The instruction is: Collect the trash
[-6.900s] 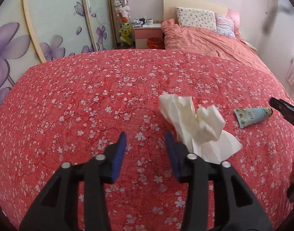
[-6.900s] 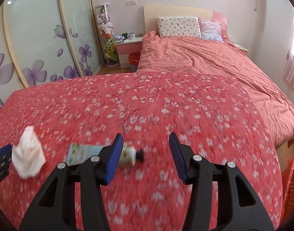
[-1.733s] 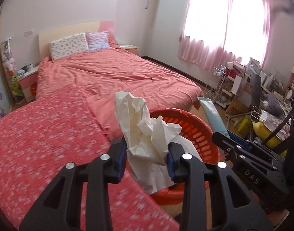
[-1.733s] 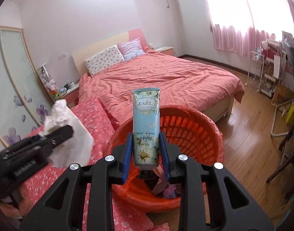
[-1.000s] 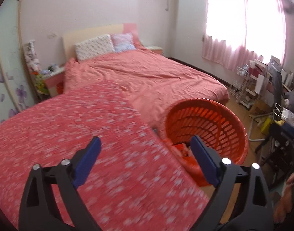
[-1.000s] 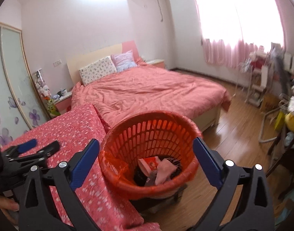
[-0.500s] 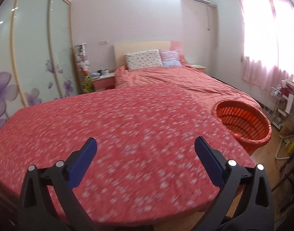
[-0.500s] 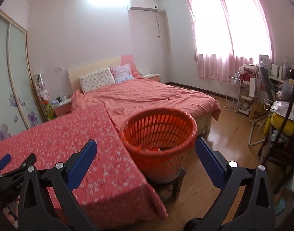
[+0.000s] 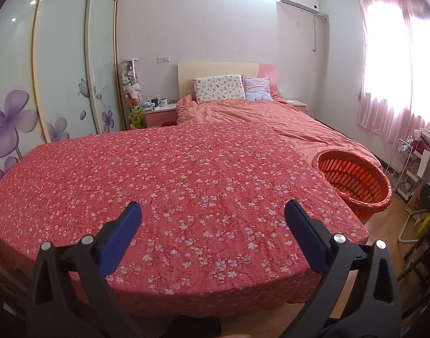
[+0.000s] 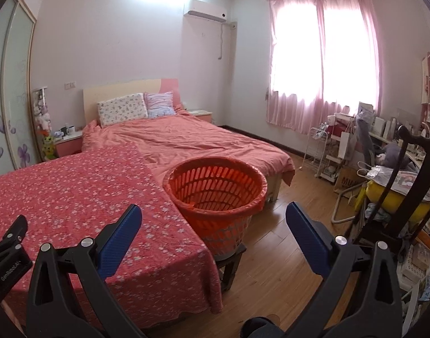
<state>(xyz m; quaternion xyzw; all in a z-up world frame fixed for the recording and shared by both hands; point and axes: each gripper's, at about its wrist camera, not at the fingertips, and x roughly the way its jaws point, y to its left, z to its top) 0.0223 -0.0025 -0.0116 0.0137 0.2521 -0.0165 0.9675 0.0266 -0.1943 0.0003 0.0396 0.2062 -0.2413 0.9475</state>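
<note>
the left tool [image 9: 212, 211] stood with its blue-padded jaws spread wide and nothing between them, held above the near edge of a red flower-print cloth [image 9: 186, 174] that covered the tabletop. the right tool [image 10: 213, 211] was just as wide apart and just as empty, raised over the cloth's right corner and the wooden floor [image 10: 274, 256]. in the right wrist view the black body of the left tool showed at the lower left edge, over the cloth.

straight ahead of the right tool stood the orange slatted trash basket [image 10: 215, 186], upright on a low dark stool [image 10: 229, 262], its side just beside the cloth's right edge. from both views its inside was too shadowed to tell what lay in it. in the left wrist view the same basket [image 9: 353, 177] sat off to the right, past the cloth's far right corner.

beyond the tabletop lay a bed with a salmon cover [image 9: 257, 118] and two pillows [image 9: 219, 88] against a pale headboard. a wardrobe with purple flower panels [image 9: 60, 64] ran along the left wall, pink curtains [image 10: 322, 62] hung at the bright window, and a cluttered desk area [image 10: 384, 155] filled the right side.
</note>
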